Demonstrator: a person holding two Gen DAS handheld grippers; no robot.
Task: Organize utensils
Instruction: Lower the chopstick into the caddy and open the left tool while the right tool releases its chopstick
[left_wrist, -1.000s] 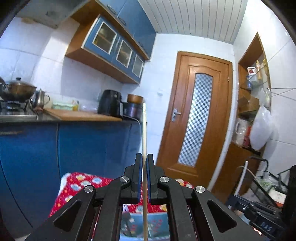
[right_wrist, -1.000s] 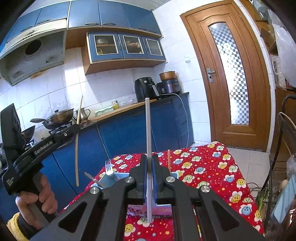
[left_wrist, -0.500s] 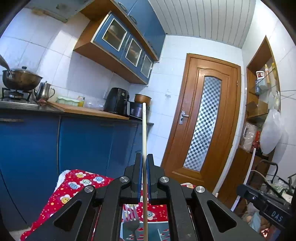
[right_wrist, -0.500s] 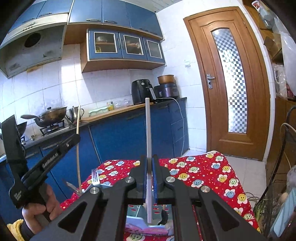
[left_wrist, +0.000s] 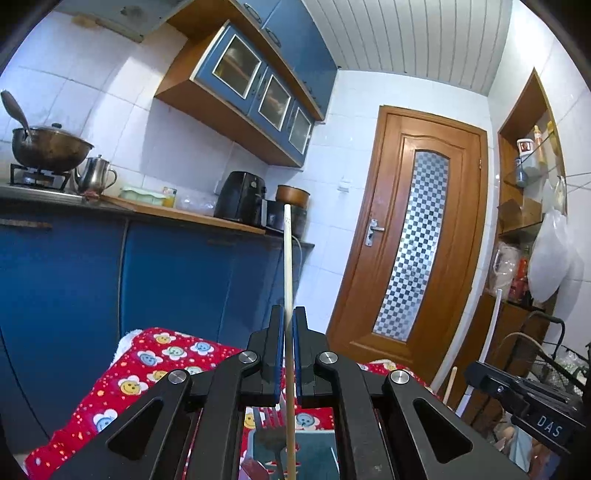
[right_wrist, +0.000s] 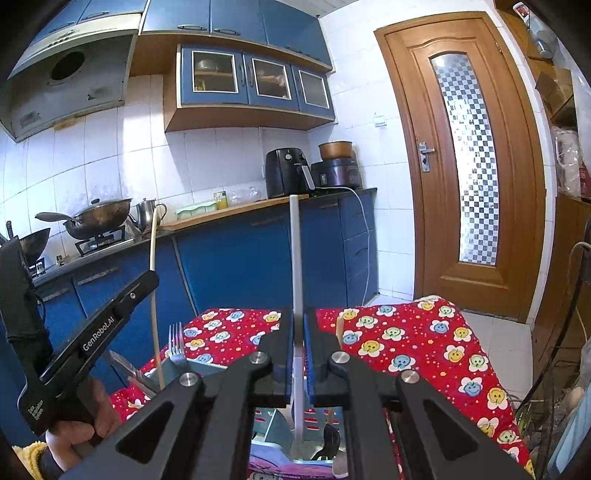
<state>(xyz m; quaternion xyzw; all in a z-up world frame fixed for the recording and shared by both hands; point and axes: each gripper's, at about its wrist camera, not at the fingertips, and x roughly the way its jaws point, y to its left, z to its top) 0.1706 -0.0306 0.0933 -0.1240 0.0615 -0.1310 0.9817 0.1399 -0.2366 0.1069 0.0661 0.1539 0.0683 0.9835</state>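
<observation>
Both sticks have been lowered toward the blue utensil holder (right_wrist: 207, 367), each held upright for slotting in: the pale wooden chopstick (left_wrist: 288, 280) clamped in the left gripper (left_wrist: 288, 354) jaws, the grey flat-handled utensil (right_wrist: 297, 273) in the right gripper (right_wrist: 298, 354) jaws.

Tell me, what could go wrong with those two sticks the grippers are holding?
The left gripper pinches a thin wooden chopstick near its lower part, so the long top could wobble or slip as it goes down. A fork already stands in the holder right beside it, and they might knock together. The right gripper holds a grey stick above the same holder, so the two grippers might bump.
</observation>
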